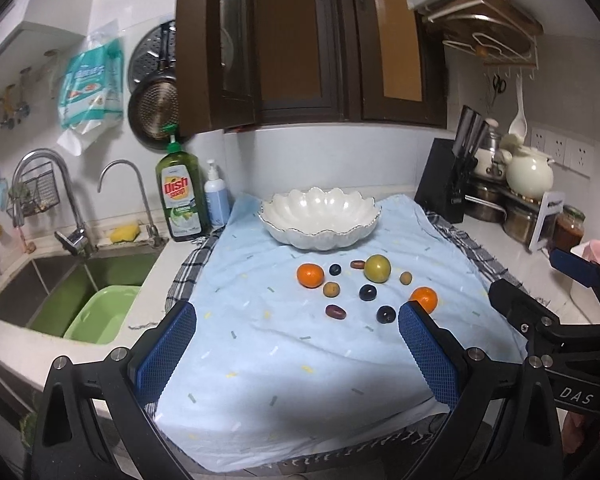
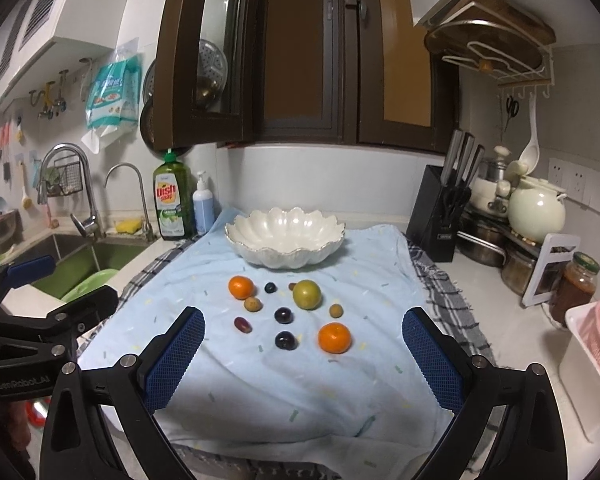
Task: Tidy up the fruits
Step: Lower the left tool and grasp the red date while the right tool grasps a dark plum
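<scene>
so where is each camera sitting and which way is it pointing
Left wrist: on the left gripper, low over the near edge of the blue cloth, facing the white bowl and sink; its own open fingers show, with the right gripper at the right edge.
Right wrist: on the right gripper, facing the same way; the left gripper shows at the left edge.
Both share the bowl, cloth and loose fruit.

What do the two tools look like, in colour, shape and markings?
Both are alike. The left tool has a black frame of triangular struts with silver screws, and two flat fingers padded in blue with a fine grid texture. The right tool is the same. White lettering shows on their bodies, "DAS" on the right one.
</scene>
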A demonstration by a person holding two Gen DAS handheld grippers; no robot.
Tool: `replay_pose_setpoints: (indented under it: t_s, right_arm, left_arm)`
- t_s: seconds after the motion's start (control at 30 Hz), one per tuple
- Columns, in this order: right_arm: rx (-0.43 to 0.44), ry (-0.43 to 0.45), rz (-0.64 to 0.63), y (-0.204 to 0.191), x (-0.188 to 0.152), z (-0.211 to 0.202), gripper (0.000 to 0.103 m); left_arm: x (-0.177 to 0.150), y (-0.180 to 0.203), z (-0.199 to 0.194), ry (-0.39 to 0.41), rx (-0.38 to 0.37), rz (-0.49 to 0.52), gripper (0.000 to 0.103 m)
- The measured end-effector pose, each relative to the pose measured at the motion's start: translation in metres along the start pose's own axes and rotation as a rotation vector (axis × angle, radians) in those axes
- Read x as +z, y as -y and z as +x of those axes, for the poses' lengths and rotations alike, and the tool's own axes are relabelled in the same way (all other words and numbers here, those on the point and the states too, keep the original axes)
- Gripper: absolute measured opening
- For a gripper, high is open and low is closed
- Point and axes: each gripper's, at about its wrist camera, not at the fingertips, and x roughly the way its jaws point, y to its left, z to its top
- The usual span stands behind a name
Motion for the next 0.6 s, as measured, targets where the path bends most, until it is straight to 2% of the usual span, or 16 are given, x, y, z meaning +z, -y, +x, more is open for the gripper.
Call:
replay_pose_setpoints:
  t_s: [0.27,0.47,0.6]
  right_arm:
    - [0.012,-0.065,0.017,-0.006,-0.004,0.044,0.088]
    - [0.002,-0.129,0.042,-0.01,-0.007,0.083,0.078]
    - [-0.01,-0.174,0.059,-0.013,-0.01,0.109,0.071]
  left_arm:
    - [0.008,-0.003,0.04,-0.001,-0.027,0.099,0.102]
    - [0.013,-0.007,0.083,-0.036,-0.092,0.174,0.083]
    - [0.011,-0.006,0.115,-0.074,-0.153,0.225,0.077]
